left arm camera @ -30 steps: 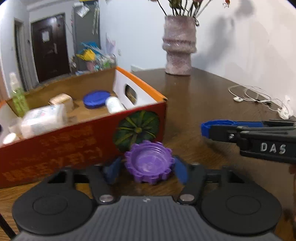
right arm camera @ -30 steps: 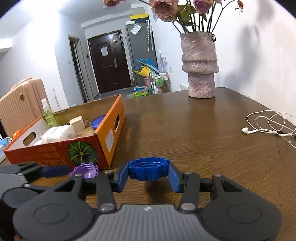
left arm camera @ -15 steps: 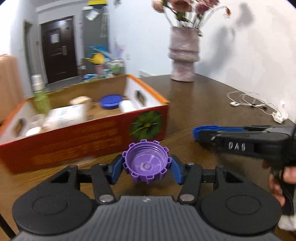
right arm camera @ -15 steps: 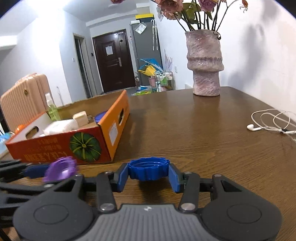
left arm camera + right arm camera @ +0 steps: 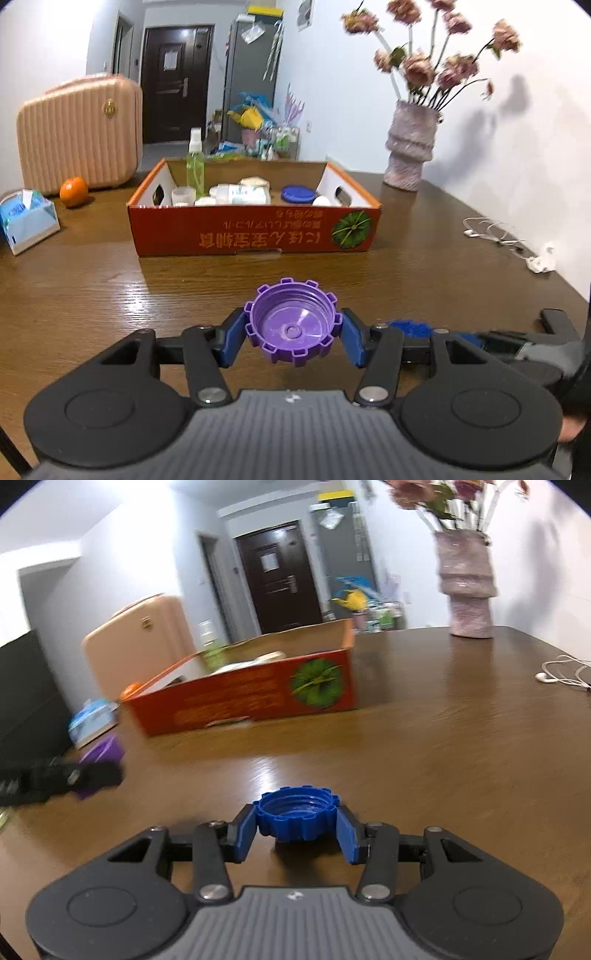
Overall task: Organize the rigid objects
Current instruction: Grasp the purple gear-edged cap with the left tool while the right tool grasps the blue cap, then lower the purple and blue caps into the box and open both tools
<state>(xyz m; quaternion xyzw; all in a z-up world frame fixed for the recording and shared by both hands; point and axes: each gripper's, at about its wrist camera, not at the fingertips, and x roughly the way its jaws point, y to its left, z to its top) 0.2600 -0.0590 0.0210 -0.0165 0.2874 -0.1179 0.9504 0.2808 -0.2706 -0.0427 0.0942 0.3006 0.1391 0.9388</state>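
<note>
The left tool (image 5: pixel 293 334) is clenched on a purple cap (image 5: pixel 291 325), its blue pads pressing the ribbed rim from both sides, the cap's hollow side facing the camera at the centre of the left wrist frame; the right tool (image 5: pixel 297 829) grips a blue cap (image 5: pixel 297 812) in the same way, low in the centre of its own frame, open side up; both caps are clear of the worktop (image 5: pixel 424 258). In the left wrist frame the right tool shows at the lower right edge with a patch of blue at its tip; in the right wrist frame the left tool appears blurred at the left edge with a purple smear beside it.

The cardboard box (image 5: pixel 255 230), orange-red with a green pumpkin print, sits in the upper middle of the left wrist frame, well apart from both caps; inside it are a spray bottle (image 5: pixel 195 162), a white bottle lying down, a small cup and a blue lid (image 5: pixel 297 194). A vase (image 5: pixel 408 147) of dried flowers stands at the upper right, earphones (image 5: pixel 491 230) at the right edge, an orange and a tissue box at the left.

The step in hand looks like the carry: both caps are lifted and not yet stowed. Next, each cap probably needs bringing above the box's near wall and over a free patch of its floor, then releasing; the right side of the box seems roomier, though its floor is partly hidden.
</note>
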